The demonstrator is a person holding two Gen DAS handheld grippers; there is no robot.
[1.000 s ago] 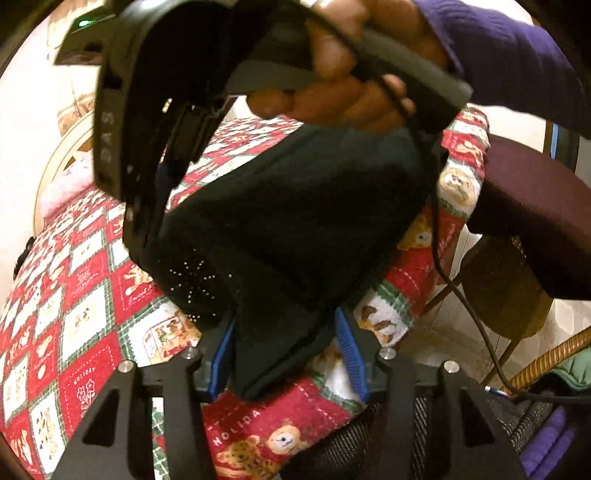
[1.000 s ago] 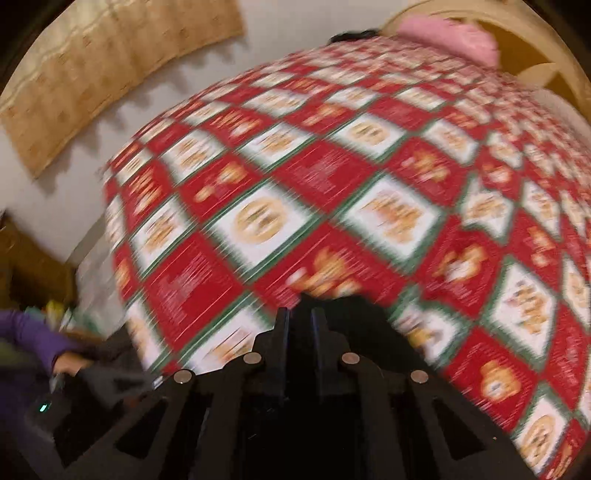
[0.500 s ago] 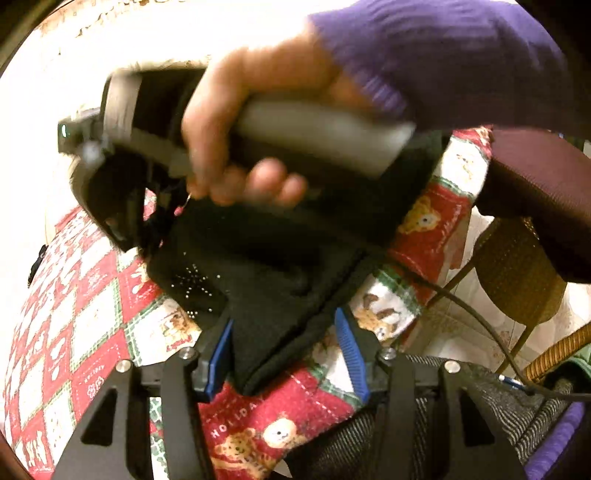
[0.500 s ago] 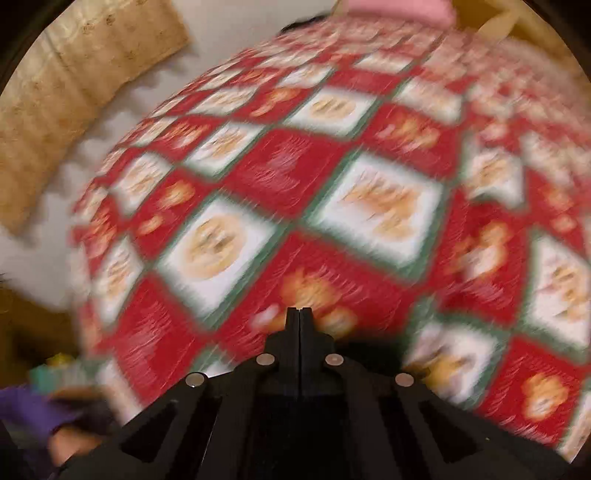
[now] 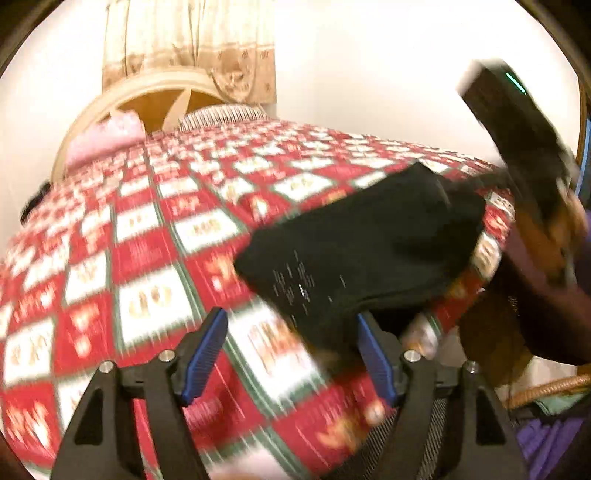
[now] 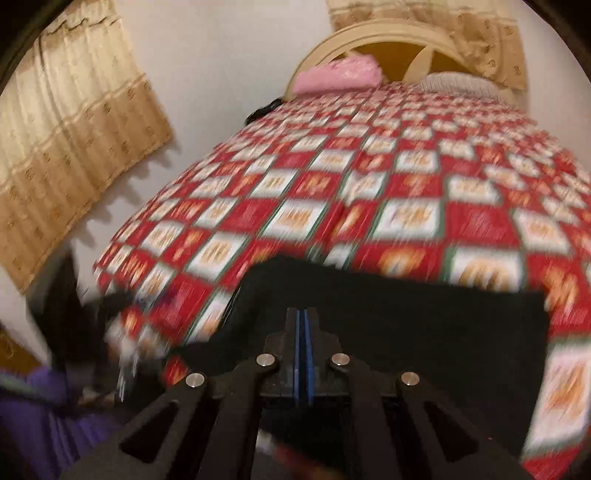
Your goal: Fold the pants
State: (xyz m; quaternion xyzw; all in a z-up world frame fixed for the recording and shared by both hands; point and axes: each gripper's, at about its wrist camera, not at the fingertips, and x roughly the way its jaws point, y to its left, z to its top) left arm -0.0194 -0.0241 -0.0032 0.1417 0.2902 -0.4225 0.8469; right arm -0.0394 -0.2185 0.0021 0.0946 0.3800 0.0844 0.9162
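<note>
L gripper point(image 5: 291, 350) apart, black pants point(image 5: 369, 251) folded

The pants point(image 5: 369, 251) lie folded on the bed point(image 5: 155, 236), close to its foot edge and near the right foot corner. Two pillows point(image 6: 338, 75) rest side by side at the head end, against the headboard point(image 6: 384, 31). The left hand-held gripper point(image 5: 291, 350) sits at the foot edge, just beside the pants' near corner.

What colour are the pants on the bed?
Black pants, with a few tiny pale specks; clearest in the left wrist view.
</note>
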